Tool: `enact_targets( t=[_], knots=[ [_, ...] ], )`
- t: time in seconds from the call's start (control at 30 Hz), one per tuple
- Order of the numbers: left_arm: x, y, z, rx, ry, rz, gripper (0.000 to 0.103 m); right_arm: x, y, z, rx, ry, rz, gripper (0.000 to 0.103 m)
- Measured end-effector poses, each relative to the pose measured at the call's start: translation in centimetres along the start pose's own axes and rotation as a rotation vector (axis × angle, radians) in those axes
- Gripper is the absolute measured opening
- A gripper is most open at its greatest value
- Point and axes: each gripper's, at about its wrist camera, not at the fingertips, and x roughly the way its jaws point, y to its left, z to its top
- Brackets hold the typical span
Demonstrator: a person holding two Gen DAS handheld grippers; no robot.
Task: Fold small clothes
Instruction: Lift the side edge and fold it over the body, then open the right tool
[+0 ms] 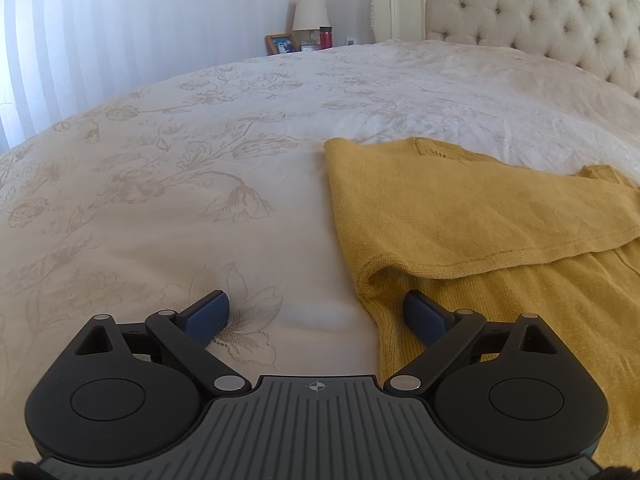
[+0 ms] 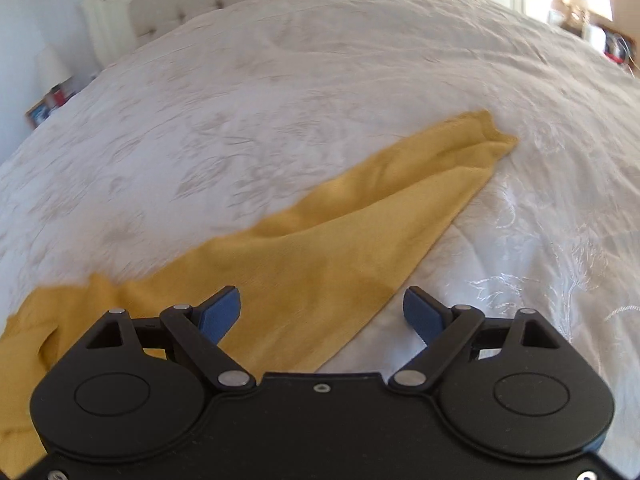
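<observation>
A mustard-yellow knitted sweater (image 1: 460, 208) lies on the white floral bedspread (image 1: 180, 200), one part folded over across its body. My left gripper (image 1: 316, 316) is open over the sweater's left edge, with nothing pinched; its right finger (image 1: 424, 316) hovers above the knit and its left finger over bare bedspread. In the right wrist view a sleeve of the sweater (image 2: 360, 216) stretches away to the upper right. My right gripper (image 2: 320, 312) is open above the near part of that sleeve, holding nothing. The view is motion-blurred.
A tufted cream headboard (image 1: 540, 4) stands at the far end of the bed. A nightstand with a lamp (image 1: 310, 12), a red bottle (image 1: 325, 38) and a photo frame (image 1: 281, 44) sits beside it. White curtains (image 1: 100, 32) hang on the left.
</observation>
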Motion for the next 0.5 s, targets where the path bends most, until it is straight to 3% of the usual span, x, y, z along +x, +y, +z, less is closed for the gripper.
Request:
enact_targets(
  t=[0.2, 0.27, 0.3, 0.33, 0.4, 0.5],
  knots=[
    [0.0, 0.2, 0.0, -0.005, 0.002, -0.008, 0.095, 1.9, -1.9, -0.5, 0.158, 0.009, 0.015, 0.088],
    [0.1, 0.2, 0.1, -0.006, 0.002, -0.010, 0.095, 2.0, -2.1, -0.5, 0.183, -0.001, 0.023, 0.067],
    [0.1, 0.2, 0.1, -0.007, 0.003, -0.011, 0.095, 1.9, -2.2, -0.5, 0.184, -0.002, 0.014, 0.044],
    [0.0, 0.2, 0.1, -0.008, 0.004, -0.012, 0.095, 1.7, -2.2, -0.1, 0.190, 0.002, 0.012, 0.012],
    [0.0, 0.4, 0.2, -0.015, 0.007, -0.019, 0.095, 0.9, -1.8, 0.5, 0.179, -0.002, 0.007, 0.013],
    [-0.1, 0.6, 0.5, -0.025, 0.010, -0.030, 0.094, -1.3, 1.3, 2.2, 0.016, -0.065, -0.019, 0.013]
  ],
)
